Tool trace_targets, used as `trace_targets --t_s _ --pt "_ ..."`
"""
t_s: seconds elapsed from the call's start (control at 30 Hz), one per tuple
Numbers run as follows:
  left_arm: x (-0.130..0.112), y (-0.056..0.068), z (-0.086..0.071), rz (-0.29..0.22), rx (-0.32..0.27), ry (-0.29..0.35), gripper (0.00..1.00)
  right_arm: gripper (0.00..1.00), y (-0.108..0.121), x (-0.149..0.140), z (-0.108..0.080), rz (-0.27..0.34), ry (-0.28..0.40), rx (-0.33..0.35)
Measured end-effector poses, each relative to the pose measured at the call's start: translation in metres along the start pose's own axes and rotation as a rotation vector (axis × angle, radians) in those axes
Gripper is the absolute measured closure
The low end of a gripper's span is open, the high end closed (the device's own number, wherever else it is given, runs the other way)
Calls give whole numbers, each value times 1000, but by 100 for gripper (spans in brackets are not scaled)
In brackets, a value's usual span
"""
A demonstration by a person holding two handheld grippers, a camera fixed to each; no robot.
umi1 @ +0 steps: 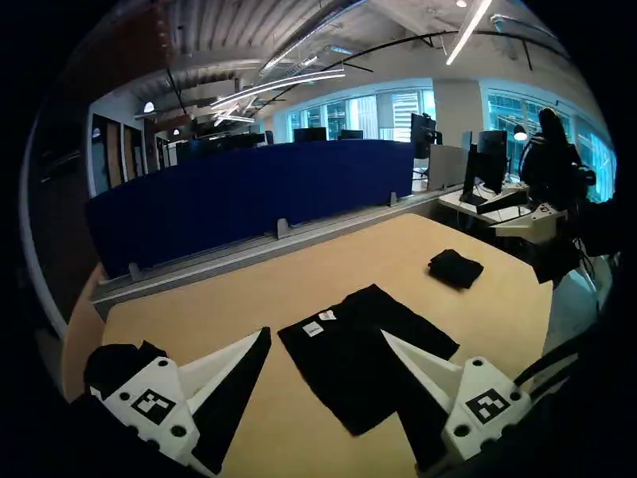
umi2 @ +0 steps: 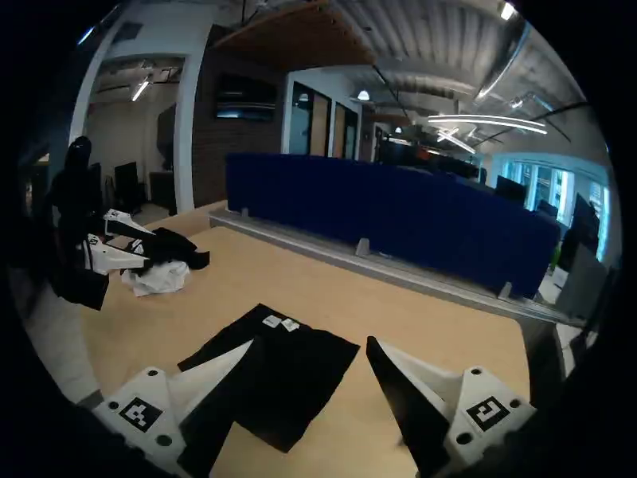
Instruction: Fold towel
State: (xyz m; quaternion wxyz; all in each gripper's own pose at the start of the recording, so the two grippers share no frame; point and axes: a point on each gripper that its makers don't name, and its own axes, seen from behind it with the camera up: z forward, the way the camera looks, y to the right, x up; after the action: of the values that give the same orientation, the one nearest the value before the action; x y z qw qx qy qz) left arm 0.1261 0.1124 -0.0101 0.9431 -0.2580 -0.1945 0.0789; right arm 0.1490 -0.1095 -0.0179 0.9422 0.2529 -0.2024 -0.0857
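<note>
A black towel with small white labels lies spread on the light wooden table, just ahead of and below my left gripper, which is open and holds nothing. In the right gripper view the same towel lies between and under the fingers of my right gripper, also open and not touching it. Each view shows the other gripper farther off in a hand: the right gripper at the table's far side, the left gripper near a cloth pile.
A small folded black towel sits further along the table. A pile of black and white cloths lies by the table's corner. A blue divider panel runs along the back edge. Desks with monitors stand beyond.
</note>
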Motion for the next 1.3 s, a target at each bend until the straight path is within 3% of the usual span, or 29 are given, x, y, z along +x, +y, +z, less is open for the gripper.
trace_targets --t_s 0.17,0.37,0.67,0.97,1.3 --pt "-15 7 9 22 -21 -30 8 0 -4 -13 6 -11 -29 14" --pt "-51 16 20 23 -49 -92 8 0 -8 -44 18 -17 -80 21" --pt "-111 28 36 40 -77 -188 8 0 -13 -103 36 -28 -161 36" --pt "-167 50 48 56 -147 -299 8 0 -28 -169 48 -34 -263 72" --pt "-214 63 60 42 -198 -402 8 0 -40 -224 49 -30 -360 113"
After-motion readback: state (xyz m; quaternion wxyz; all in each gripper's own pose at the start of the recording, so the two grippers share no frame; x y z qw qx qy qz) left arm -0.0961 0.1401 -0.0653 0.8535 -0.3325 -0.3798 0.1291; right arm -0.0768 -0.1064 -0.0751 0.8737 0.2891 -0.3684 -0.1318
